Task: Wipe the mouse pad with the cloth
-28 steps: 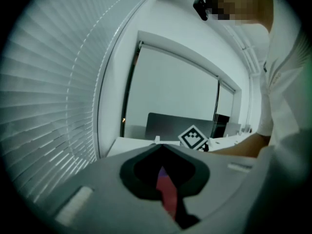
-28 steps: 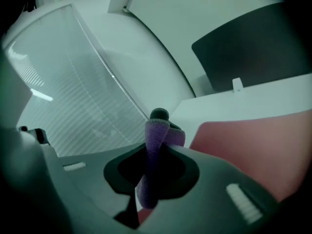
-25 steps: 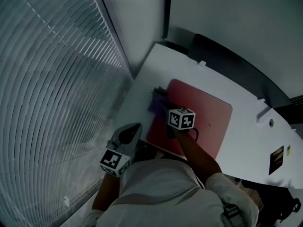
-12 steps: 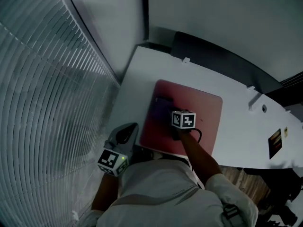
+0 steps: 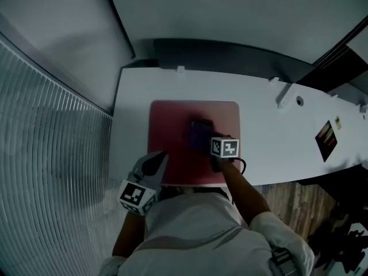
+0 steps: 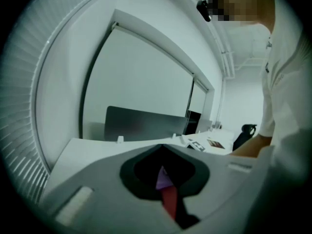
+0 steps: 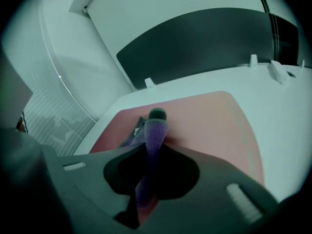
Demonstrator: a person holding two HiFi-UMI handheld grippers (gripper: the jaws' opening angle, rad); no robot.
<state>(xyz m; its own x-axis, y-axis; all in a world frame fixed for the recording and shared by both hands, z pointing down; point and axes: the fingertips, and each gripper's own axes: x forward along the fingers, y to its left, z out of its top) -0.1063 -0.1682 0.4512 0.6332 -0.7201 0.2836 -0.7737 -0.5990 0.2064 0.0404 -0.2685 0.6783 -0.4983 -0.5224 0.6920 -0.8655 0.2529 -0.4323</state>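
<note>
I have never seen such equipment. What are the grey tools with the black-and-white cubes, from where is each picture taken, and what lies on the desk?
There is no robot here. A person holds a grey two-jaw gripper in each hand, and the marker cubes are parts of those grippers. The head view comes from a camera on the person's head, looking steeply down. The two gripper views come from a camera riding on each gripper, looking along its jaws. On the long white desk lies a flat red rectangular mouse pad. The right gripper is closed on a purple fuzzy cloth, which rests on the pad. The left gripper is by the pad's near left corner, with its jaws together and holding nothing.
</note>
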